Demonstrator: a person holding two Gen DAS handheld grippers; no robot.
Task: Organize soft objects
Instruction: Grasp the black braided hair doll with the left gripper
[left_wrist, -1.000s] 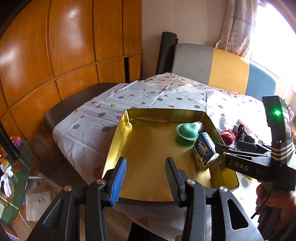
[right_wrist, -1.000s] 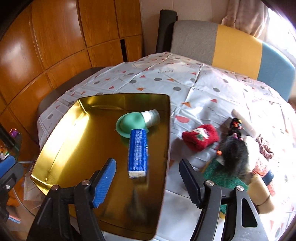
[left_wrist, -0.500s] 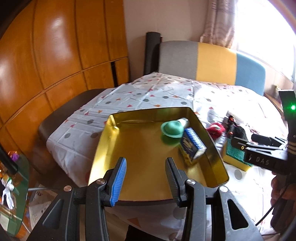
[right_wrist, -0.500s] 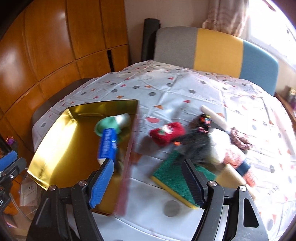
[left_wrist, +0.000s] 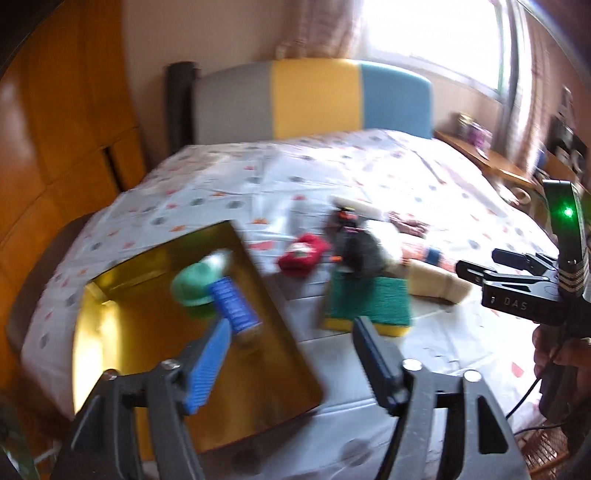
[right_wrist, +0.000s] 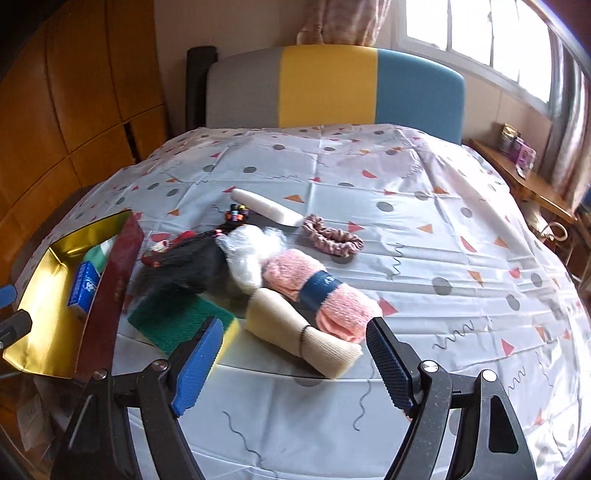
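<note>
Since a second ago both views have swung rightward off the gold tray (right_wrist: 55, 266) toward the pile of soft things on the patterned tablecloth (right_wrist: 424, 229), and the left gripper (left_wrist: 291, 354), narrow then, has sprung wide. Its jaws are opening with nothing between them; its blurred view looks past the tray's near right corner.

In the tray lie a green cap (left_wrist: 194, 286) and a blue tissue pack (right_wrist: 84, 286) — its white lettering is too blurred to read. Just right of the tray's dark red outer wall sit a small red knitted piece (left_wrist: 304, 253) and a dark hairy bundle (right_wrist: 184, 267), then a green-and-yellow scrub sponge (right_wrist: 177, 317). Touching them are a white fluffy item (right_wrist: 247, 254), a cream rolled cloth (right_wrist: 295, 328) bound by a thin band, and a pink rolled towel (right_wrist: 325, 295) with a navy paper band, print illegible. Behind lie a white bar (right_wrist: 262, 208) and a pink scrunchie (right_wrist: 332, 238).

The right gripper (right_wrist: 295, 365) points down at the cream roll, jaws opening and empty. From the left view its black body reads "DAS", a green light glowing above — a hand (left_wrist: 565, 373) grips it at the frame's right edge.
</note>
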